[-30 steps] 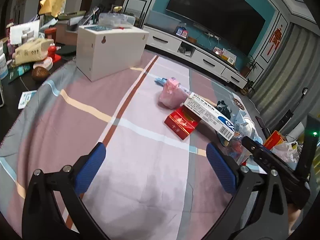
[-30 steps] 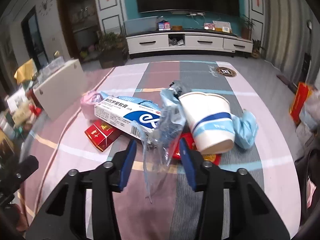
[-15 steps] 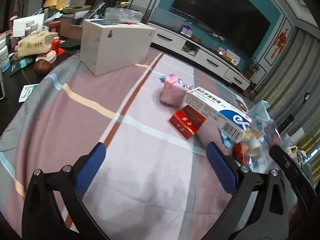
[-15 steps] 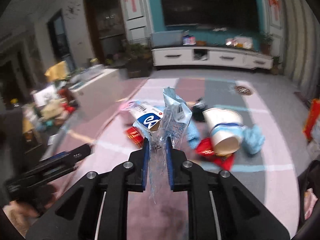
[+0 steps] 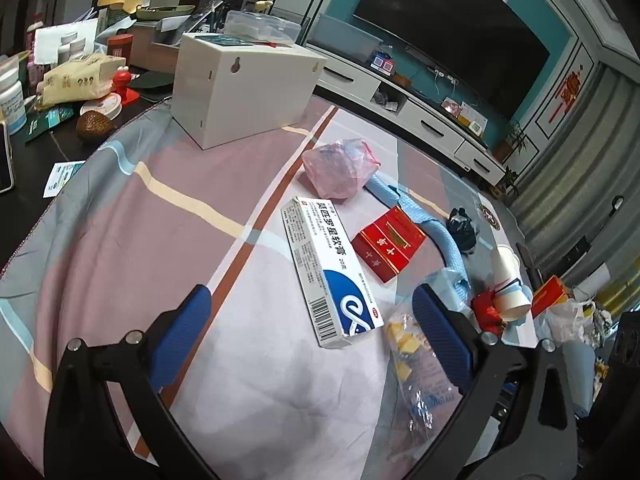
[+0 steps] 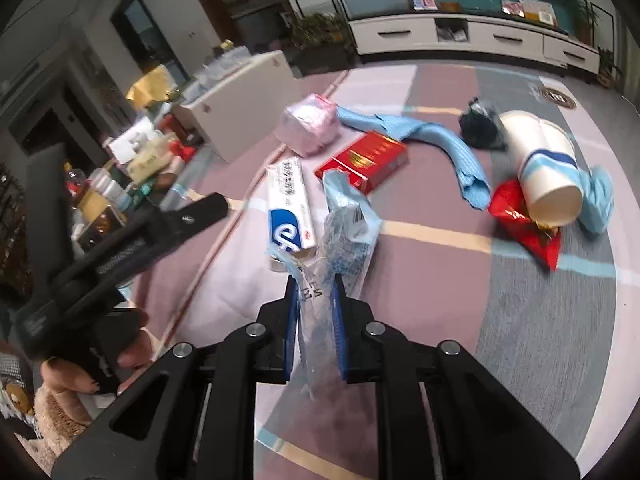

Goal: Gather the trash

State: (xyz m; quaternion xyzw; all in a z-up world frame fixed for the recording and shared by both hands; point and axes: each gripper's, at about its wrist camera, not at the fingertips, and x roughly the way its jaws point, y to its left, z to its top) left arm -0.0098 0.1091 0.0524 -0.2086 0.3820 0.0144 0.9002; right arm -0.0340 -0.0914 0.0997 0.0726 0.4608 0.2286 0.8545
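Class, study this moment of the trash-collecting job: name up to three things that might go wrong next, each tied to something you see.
1. The right hand-held gripper pinches only a thin part of the clear plastic wrapper; it may slip or tear.
2. The wrapper's loose end hangs near the white and blue box and might drag it.
3. The paper cup lies on its side on the red wrapper and may roll if bumped.

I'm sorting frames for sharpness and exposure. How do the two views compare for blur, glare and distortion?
Left wrist view: sharp, print on the ointment box legible, ceiling lights glare at top, strong fisheye bending with dark corners. Right wrist view: softer, motion smear on the paper cup and red wrapper, though the clear plastic bag in the right gripper stays fairly crisp.
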